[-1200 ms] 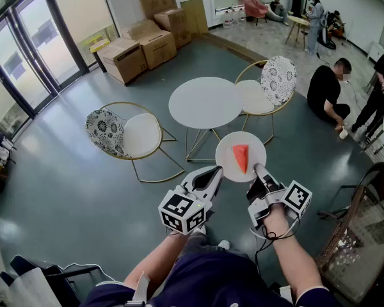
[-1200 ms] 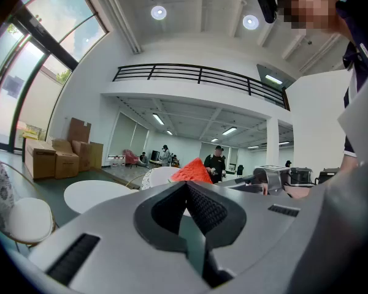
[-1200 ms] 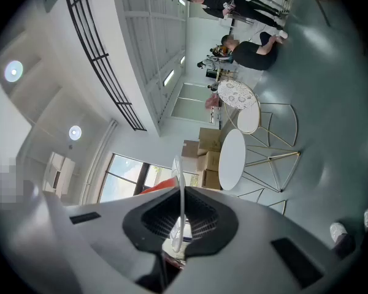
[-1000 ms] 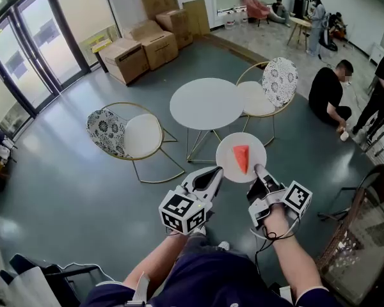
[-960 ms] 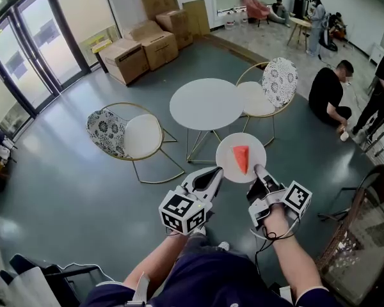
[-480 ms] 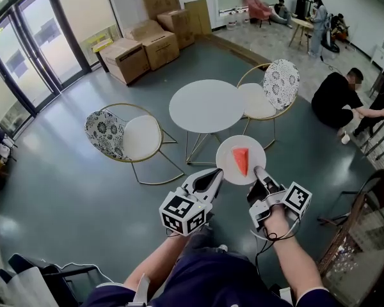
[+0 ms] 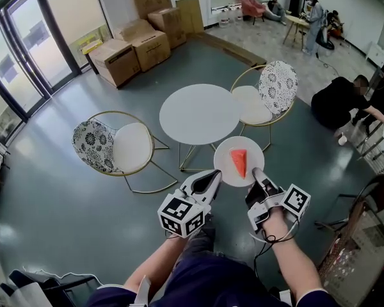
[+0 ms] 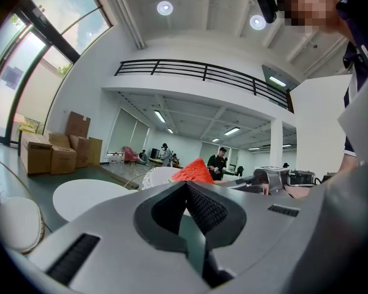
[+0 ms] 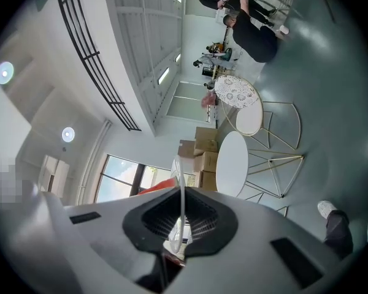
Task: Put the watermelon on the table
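A red watermelon wedge (image 7: 239, 163) lies on a round white plate (image 7: 227, 153) held in the air just in front of the round white table (image 7: 199, 114). My left gripper (image 7: 216, 174) is shut on the plate's left rim. My right gripper (image 7: 255, 171) is shut on its near right rim. The left gripper view shows the wedge (image 8: 193, 172) just past the closed left gripper (image 8: 187, 185), with the table (image 8: 86, 195) beyond. In the right gripper view the plate (image 9: 178, 164) stands edge-on inside the right gripper (image 9: 181, 192), with the table (image 9: 233, 163) farther off.
Two gold-framed chairs (image 7: 118, 146) (image 7: 259, 94) flank the table. Cardboard boxes (image 7: 131, 47) stand at the back by the glass doors (image 7: 13, 50). A person (image 7: 345, 98) crouches at the right, others stand farther back. A wicker chair (image 7: 365, 235) is at the near right.
The whole view has shifted: the table now sits lower and closer to the plate, and the left chair has slid left. Both grippers keep the same hold on the plate.
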